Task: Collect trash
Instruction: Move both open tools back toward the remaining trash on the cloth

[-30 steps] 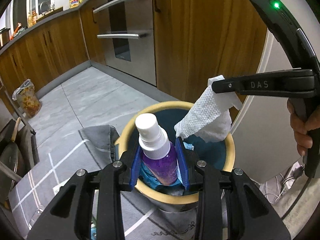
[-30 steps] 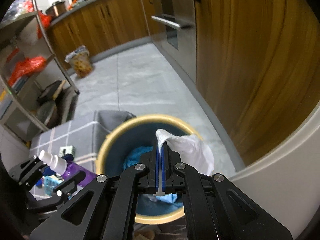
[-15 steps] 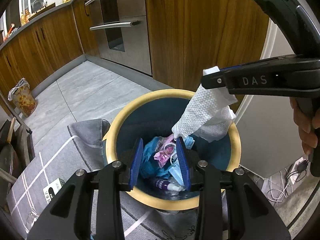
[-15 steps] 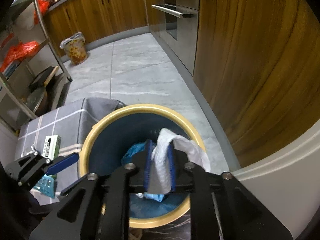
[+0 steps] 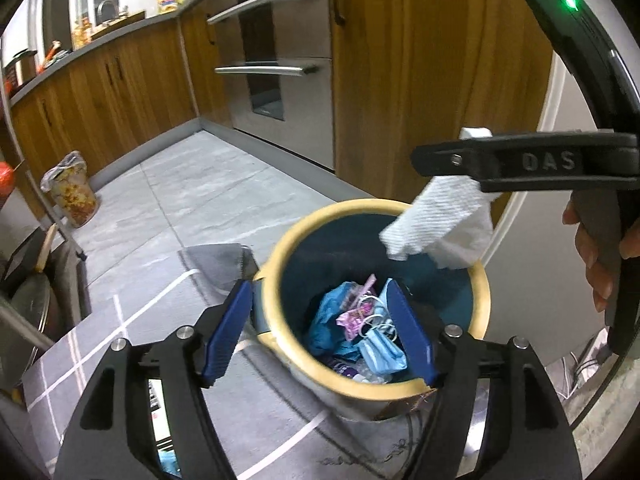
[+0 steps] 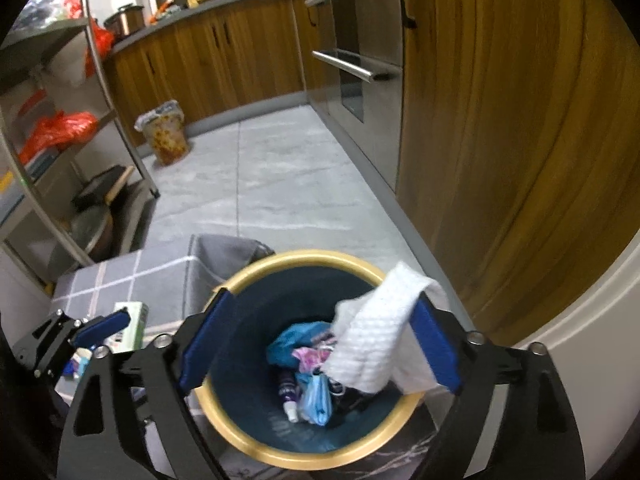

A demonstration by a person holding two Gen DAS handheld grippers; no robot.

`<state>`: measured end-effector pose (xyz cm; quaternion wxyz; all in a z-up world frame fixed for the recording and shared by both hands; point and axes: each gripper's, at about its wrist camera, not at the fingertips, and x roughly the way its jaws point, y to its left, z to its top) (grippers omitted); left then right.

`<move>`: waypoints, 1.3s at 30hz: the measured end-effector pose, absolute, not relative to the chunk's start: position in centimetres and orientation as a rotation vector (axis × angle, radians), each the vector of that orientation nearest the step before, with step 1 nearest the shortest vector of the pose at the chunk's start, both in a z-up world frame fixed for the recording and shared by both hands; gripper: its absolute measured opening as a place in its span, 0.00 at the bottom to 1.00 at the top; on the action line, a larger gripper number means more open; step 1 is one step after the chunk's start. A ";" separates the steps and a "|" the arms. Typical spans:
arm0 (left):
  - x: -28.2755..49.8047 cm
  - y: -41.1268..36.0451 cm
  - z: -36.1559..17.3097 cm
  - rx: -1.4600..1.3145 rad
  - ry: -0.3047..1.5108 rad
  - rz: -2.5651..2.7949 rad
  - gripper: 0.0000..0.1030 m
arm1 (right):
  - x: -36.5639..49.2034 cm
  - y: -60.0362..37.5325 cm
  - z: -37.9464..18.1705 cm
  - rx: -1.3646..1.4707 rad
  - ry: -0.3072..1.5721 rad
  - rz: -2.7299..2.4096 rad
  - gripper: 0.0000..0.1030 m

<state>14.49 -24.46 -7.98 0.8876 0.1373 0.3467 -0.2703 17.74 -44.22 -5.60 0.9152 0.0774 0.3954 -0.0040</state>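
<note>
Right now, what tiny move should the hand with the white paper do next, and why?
Probably a small shake or dip of the right gripper over the bin. Its jaws stand wide open, yet the paper towel is draped on the right finger above the bin's mouth. The left gripper is open and empty.

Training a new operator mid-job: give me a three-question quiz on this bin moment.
1. True or false: the left gripper is open.
2. What white thing hangs at the right gripper? A) paper towel B) sock C) cup
3. Fill in: the purple bottle lies inside the ____.

Key: 1 true. 2 A, the paper towel, over the bin with the jaws apart. 3 bin.
</note>
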 end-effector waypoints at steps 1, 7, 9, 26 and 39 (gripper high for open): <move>14.5 -23.9 -7.7 0.280 0.718 -0.551 0.69 | 17.8 -44.2 -5.9 0.167 0.832 0.000 0.90; 14.0 -20.7 -6.2 0.260 0.701 -0.510 0.69 | 18.4 -44.6 -9.1 0.266 1.029 -0.012 0.91; 13.8 -20.0 -5.8 0.258 0.695 -0.500 0.69 | 18.1 -44.8 -9.4 0.278 1.048 -0.035 0.91; 11.5 -15.5 -3.6 0.258 0.653 -0.443 0.70 | 16.6 -44.8 -10.8 0.371 1.168 -0.098 0.91; 10.7 -10.1 -2.1 0.192 0.642 -0.370 0.72 | 14.7 -40.8 -3.8 0.226 0.816 -0.124 0.93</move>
